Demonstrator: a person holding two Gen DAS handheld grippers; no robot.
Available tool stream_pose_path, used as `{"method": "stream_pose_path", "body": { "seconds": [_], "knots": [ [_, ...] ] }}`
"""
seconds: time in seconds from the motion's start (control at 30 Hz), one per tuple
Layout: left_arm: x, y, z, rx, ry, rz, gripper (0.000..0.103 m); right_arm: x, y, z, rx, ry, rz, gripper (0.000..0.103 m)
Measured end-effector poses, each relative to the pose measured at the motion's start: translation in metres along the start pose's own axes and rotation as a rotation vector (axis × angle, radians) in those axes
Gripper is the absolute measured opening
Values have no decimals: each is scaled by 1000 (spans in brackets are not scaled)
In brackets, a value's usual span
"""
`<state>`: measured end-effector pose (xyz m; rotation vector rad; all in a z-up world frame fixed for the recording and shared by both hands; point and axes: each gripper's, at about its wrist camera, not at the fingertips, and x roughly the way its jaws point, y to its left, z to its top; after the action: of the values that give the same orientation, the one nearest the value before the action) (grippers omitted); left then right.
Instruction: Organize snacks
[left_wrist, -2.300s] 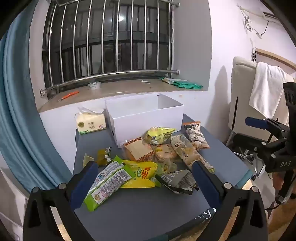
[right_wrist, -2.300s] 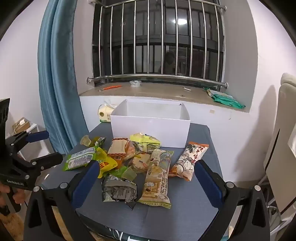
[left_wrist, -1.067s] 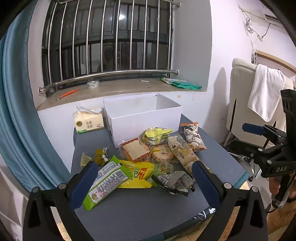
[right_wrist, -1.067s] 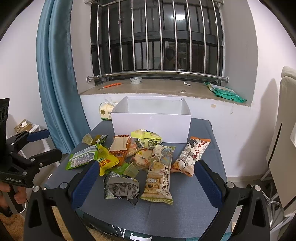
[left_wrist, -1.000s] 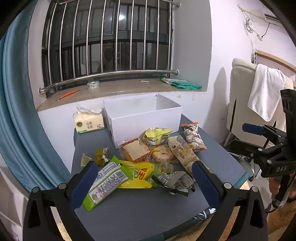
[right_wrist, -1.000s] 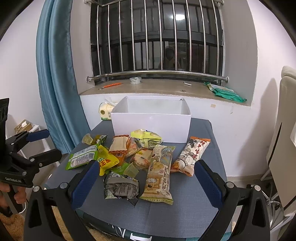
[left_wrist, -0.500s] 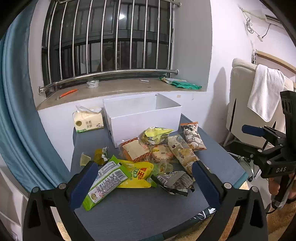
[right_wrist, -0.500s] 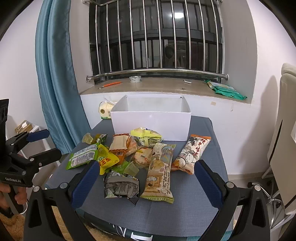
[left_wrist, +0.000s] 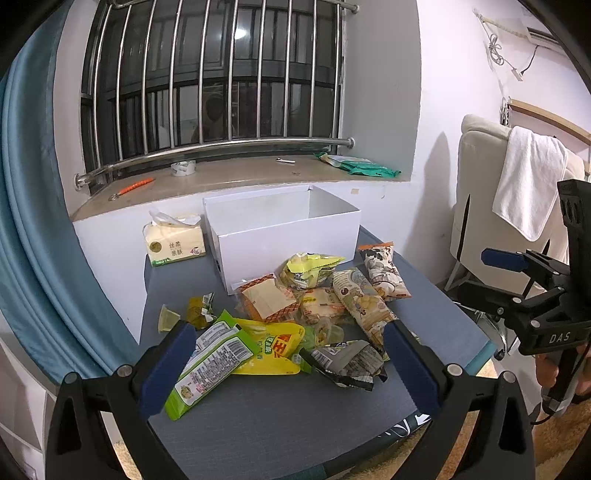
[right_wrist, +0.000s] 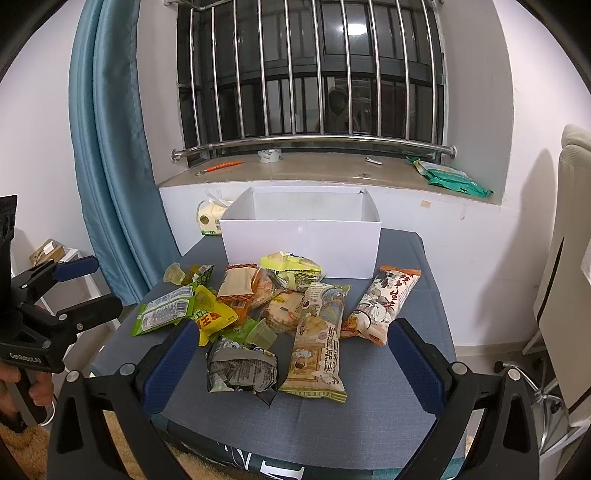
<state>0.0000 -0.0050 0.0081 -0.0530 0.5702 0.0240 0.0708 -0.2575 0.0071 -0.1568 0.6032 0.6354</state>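
At the far left of the right wrist view, the left gripper (right_wrist: 79, 286) hangs beside the table edge with its blue-tipped fingers spread apart and nothing between them, a hand (right_wrist: 22, 387) gripping its handle at the lower left. Just right of it, on the grey table (right_wrist: 369, 417), the snacks lie in a loose heap: a green packet (right_wrist: 164, 309) at the left end, a yellow packet (right_wrist: 214, 318) overlapping it, two small jelly cups (right_wrist: 173, 274) and dark green wrappers above them, then an orange-edged cracker pack (right_wrist: 238, 282) and a lime-yellow bag (right_wrist: 291, 268) near the frame centre. Below those sits a crumpled grey wrapper (right_wrist: 240, 369), and to its right a long tan packet (right_wrist: 319, 334) runs toward the lower centre. Further right, a white and orange packet (right_wrist: 384, 304) lies tilted, apart from the heap's middle. Behind the pile, at mid-frame, stands an open white box (right_wrist: 301, 243) with nothing visible inside, a tissue pack (right_wrist: 210, 216) just left of it against the wall. The right gripper (right_wrist: 291, 363) frames the lower part of this view, its two blue pads wide apart and empty, hovering above the near table edge. In the left wrist view the same right gripper (left_wrist: 491, 278) shows at the right edge, away from the table, in front of a white chair draped with a towel (left_wrist: 528, 181).
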Motion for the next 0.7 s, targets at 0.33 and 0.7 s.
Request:
{"method": "stream_pose_path", "body": {
  "seconds": [0.33, 0.7],
  "knots": [
    [1, -1, 1, 6, 5, 3, 103, -1, -1, -1, 0, 3, 3, 103],
    [1, -2, 2, 11, 4, 1, 103, 1, -2, -1, 7, 10, 7, 103]
  ]
}}
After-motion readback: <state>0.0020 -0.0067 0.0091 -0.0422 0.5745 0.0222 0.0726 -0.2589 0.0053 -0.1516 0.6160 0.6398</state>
